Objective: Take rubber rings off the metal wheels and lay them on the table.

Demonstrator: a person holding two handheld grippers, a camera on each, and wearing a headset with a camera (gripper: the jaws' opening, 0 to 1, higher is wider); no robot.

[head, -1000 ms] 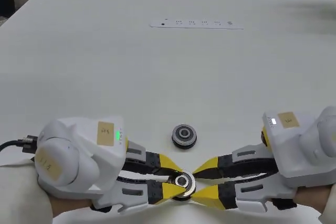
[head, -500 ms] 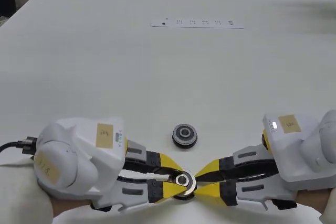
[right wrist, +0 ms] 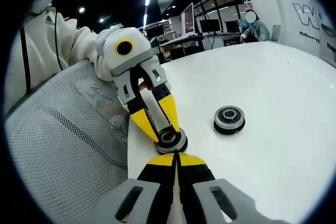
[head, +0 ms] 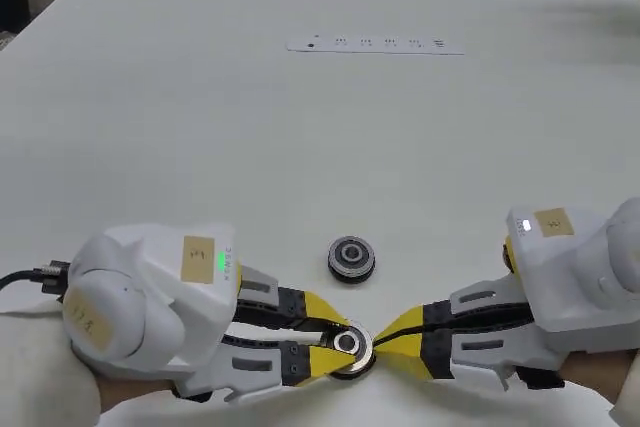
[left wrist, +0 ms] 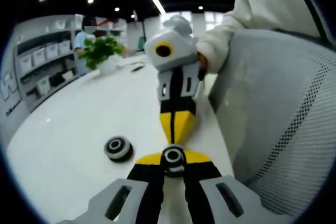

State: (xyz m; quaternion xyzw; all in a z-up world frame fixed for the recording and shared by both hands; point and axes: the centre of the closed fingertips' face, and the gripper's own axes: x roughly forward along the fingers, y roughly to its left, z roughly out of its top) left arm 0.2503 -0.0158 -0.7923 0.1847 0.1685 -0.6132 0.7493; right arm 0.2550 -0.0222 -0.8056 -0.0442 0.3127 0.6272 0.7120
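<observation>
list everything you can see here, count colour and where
held wheel: one, silver with a dark rim, at the near table edge
loose wheel: one, silver hub, black rubber ring on, lying flat just beyond the held wheel
strip: one, white with small dark marks, far across the table
table: one, white
plant: one, green, at the table's far end
chair: one, grey mesh, by the near table edge
bystanders: two, far back, one in each gripper view
cable: one, black, at the left gripper's rear
left gripper: white, black, yellow tips, shut on the held wheel
right gripper: same colours, shut, tips against the held wheel
sleeve: cream, behind the left gripper
</observation>
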